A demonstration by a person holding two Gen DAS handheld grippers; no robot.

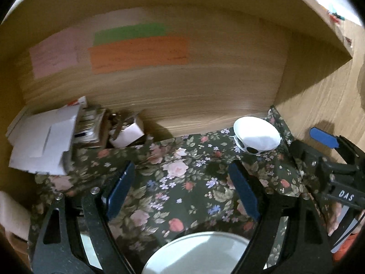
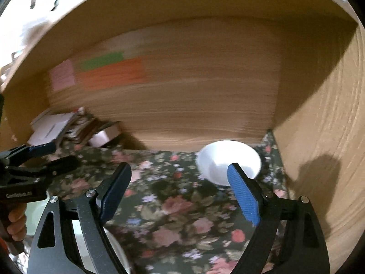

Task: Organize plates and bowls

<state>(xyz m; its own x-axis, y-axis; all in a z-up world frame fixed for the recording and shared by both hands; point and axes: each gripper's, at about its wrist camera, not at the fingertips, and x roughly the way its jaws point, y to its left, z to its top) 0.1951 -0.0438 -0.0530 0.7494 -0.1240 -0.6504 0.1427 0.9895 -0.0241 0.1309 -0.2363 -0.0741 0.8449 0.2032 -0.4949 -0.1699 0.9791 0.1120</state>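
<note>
From my left tool [image 1: 182, 182] I look into a wooden cabinet bay whose surface is covered by a dark floral cloth [image 1: 182, 173]. Its fingers are spread wide with nothing between them. A white plate [image 1: 196, 253] lies on the cloth directly below this tool, at the near edge of the view. A small white bowl [image 1: 256, 137] with black spots on its side sits at the back right corner, close to the back wall [image 1: 182, 96] and the right side panel. Pink, green and orange paper notes [image 1: 139, 53] are stuck on the back wall. A heap of white papers and boxes [image 1: 52, 141] fills the back left corner.

My right tool [image 2: 180, 190] is spread open too, holding nothing. One blue pad [image 2: 244, 196] overlaps the bowl's near rim in this view; I cannot tell whether it touches. The left tool shows at this view's left edge, with fingers of a hand [image 2: 14, 223] gripping its handle.
</note>
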